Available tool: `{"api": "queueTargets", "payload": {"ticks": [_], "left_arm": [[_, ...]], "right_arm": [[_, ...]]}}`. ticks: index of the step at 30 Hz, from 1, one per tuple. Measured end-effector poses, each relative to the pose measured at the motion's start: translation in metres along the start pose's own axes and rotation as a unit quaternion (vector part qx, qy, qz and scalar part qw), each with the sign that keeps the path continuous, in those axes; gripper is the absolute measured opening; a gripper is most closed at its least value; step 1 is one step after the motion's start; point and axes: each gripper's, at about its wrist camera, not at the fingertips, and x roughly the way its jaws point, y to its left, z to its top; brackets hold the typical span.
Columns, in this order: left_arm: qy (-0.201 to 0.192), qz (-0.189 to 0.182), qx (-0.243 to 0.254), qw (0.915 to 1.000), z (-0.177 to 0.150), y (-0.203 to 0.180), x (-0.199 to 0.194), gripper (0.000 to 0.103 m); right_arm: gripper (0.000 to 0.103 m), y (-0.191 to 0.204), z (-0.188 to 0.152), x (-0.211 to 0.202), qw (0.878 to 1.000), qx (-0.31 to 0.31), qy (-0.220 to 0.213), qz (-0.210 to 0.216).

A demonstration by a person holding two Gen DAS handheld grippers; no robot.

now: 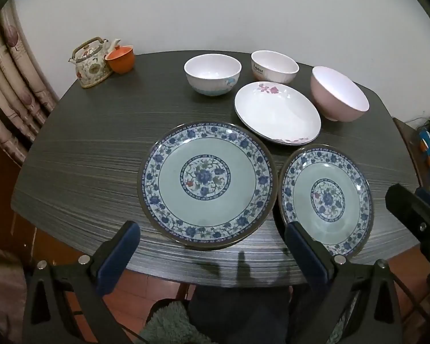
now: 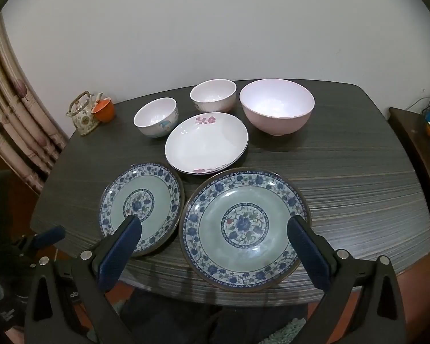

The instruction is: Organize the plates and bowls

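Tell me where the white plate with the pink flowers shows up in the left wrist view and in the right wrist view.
Left wrist: the white flowered plate sits right of centre, just behind the two blue plates, left of the pink bowl.
Right wrist: the same plate sits near the centre, left of the pink bowl.
Shared landmark: the teapot at the table's far left corner.

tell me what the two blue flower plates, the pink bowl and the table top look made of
Left blue plate and right blue plate: likely glazed ceramic, possibly melamine; glossy faces with light glints, printed floral bands, dark rims.
Pink bowl: smooth satin pink outside, paler inside; ceramic or melamine, cannot tell.
Table top: probably laminate with printed grey wood grain; fine, even streaks, low sheen.
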Motion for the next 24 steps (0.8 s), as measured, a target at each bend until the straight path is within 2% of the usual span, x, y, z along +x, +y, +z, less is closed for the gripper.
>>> {"api": "queueTargets", "payload": {"ticks": [24], "left_arm": [[-0.025, 0.011, 0.011, 0.9996, 0.002, 0.004, -0.011, 0.103]], "right_arm": [[0.101, -0.003, -0.003, 0.003, 1.000, 0.008, 0.002, -0.010]]}}
